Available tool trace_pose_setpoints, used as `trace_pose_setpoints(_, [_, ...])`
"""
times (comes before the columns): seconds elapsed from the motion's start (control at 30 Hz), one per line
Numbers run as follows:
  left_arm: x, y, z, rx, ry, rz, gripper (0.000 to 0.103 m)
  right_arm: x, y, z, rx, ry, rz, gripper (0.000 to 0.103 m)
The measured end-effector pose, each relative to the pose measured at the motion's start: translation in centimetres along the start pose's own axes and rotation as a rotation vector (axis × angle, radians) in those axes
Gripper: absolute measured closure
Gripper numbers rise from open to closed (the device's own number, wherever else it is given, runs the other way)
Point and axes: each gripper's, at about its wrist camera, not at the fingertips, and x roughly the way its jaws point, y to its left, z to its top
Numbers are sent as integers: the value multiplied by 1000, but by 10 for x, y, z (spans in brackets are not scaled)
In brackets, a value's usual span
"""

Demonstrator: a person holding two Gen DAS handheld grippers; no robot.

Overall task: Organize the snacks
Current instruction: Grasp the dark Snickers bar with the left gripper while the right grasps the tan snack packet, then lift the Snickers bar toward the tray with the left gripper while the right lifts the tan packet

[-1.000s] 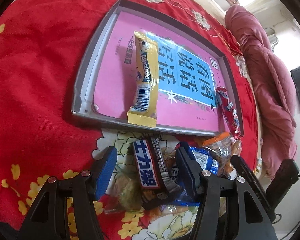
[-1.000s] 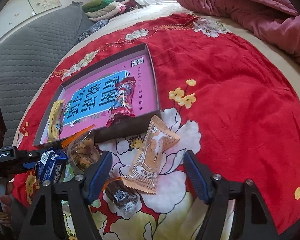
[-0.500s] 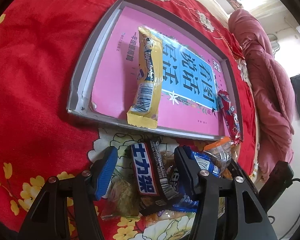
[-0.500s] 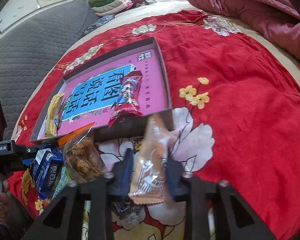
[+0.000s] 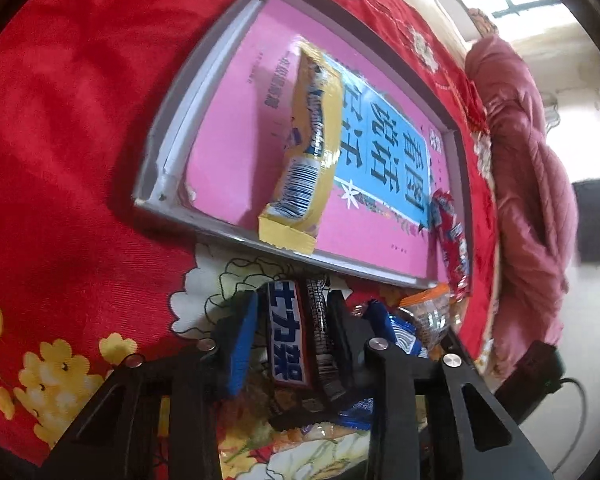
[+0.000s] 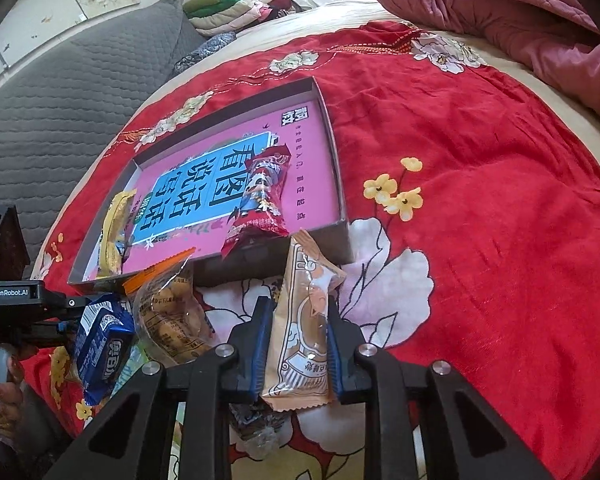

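I see the red floral bedspread (image 6: 480, 128) carrying the shallow box (image 6: 342, 224), where a yellow snack bar (image 5: 308, 128) and a red snack packet (image 6: 260, 196) already lie. Just outside its near wall, both my tools have gone from spread to gripping. The right gripper (image 6: 296, 340) has its jaws clenched on the beige pastry packet (image 6: 304, 320). The left gripper (image 5: 290, 340) has just been closing its jaws, now pinching the dark chocolate bar (image 5: 286, 340) in the snack pile. I judge both pieces ready to lift into the box.
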Motion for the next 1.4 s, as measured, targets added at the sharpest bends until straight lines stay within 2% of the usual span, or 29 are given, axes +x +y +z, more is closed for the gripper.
trace_pose_setpoints(0.07, [-2,4,-1,-19,-4,-19,72,0,0,0,1,-6,2,78])
trace_pose_setpoints(0.8, [-55,-21,-10,100,-148,46,72,-29,2,7,-30,-127,35,80])
trace_pose_setpoints(1.4, [-73,-46,-15,164,-204,60,72,-34,14,16,-81,-183,60,80])
